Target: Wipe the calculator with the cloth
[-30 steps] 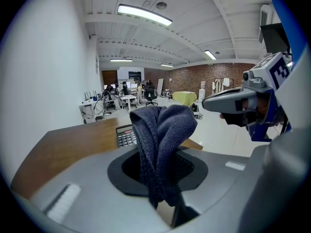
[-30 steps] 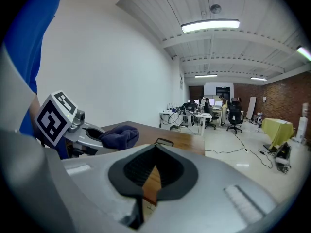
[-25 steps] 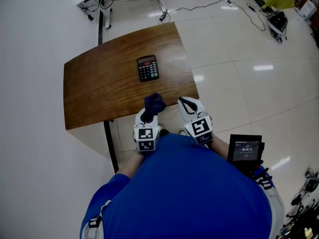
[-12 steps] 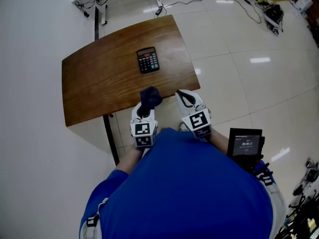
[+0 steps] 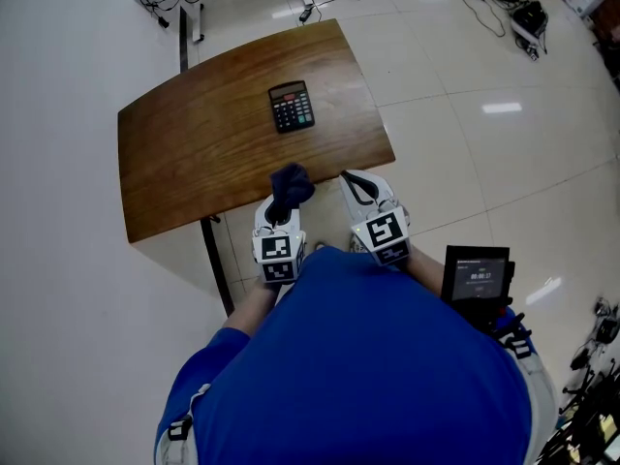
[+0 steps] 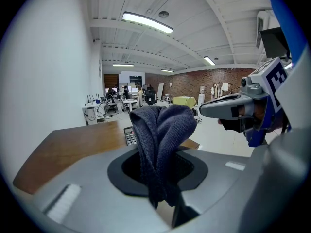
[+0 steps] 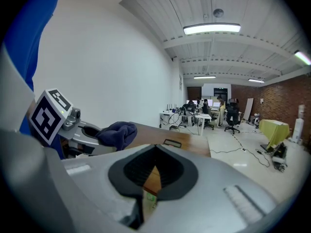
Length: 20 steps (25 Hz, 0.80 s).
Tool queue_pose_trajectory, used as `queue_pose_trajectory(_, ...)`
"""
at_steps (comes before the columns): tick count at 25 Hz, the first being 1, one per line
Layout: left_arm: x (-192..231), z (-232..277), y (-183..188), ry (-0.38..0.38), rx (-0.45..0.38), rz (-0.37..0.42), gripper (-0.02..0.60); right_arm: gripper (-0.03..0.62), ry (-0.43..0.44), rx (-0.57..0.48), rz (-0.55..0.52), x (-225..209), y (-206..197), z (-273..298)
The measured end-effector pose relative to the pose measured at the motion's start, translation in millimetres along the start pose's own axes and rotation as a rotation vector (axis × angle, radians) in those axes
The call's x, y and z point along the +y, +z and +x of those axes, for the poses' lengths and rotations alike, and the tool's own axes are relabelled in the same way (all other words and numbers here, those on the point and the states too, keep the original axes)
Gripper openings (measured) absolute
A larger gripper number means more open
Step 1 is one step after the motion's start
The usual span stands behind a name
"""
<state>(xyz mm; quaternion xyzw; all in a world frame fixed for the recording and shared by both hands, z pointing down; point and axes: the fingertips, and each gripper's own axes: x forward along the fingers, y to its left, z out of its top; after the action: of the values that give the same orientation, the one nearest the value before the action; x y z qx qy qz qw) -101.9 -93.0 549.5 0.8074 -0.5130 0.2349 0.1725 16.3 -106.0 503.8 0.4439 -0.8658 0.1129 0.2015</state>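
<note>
Left gripper (image 5: 284, 209) jaws pinch the bunched cloth (image 5: 291, 184), which stands up above them. Right gripper (image 5: 356, 184) jaws meet at the tips, empty. Both point forward over the table's (image 5: 184, 153) near edge, placed as 0.5 s ago. The calculator (image 5: 291, 106) lies well ahead. The person's torso hides both hands.

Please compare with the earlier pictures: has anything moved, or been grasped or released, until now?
Almost nothing. The view shifts a little, but both grippers stay at the near edge of the table, no closer to the calculator. The left gripper still holds the dark cloth; the right gripper stays shut and empty. The calculator lies untouched.
</note>
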Motion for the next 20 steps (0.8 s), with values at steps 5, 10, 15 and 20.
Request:
queue_pose_trajectory(5, -2.1, 1.2, 3.0, -0.004, -0.004, -0.012, 0.087, 0.003, -0.003, 0.014, -0.006, -0.7, -0.9, 0.3)
queue_pose_trajectory(10, -1.4, 3.0, -0.4, -0.015, 0.004, -0.008, 0.087, 0.003, 0.005, 0.012, -0.018, 1.2, 0.9, 2.1)
queue_pose_trajectory(15, -0.1, 3.3, 0.0, -0.021, 0.011, -0.004, 0.087, 0.003, 0.005, 0.014, -0.025, 2.0, 3.0, 2.5)
queue_pose_trajectory(20, 1.2, 5.0, 5.3, -0.028, 0.007, -0.009, 0.087, 0.003, -0.004, 0.019, -0.025, 2.3, 6.5, 3.3)
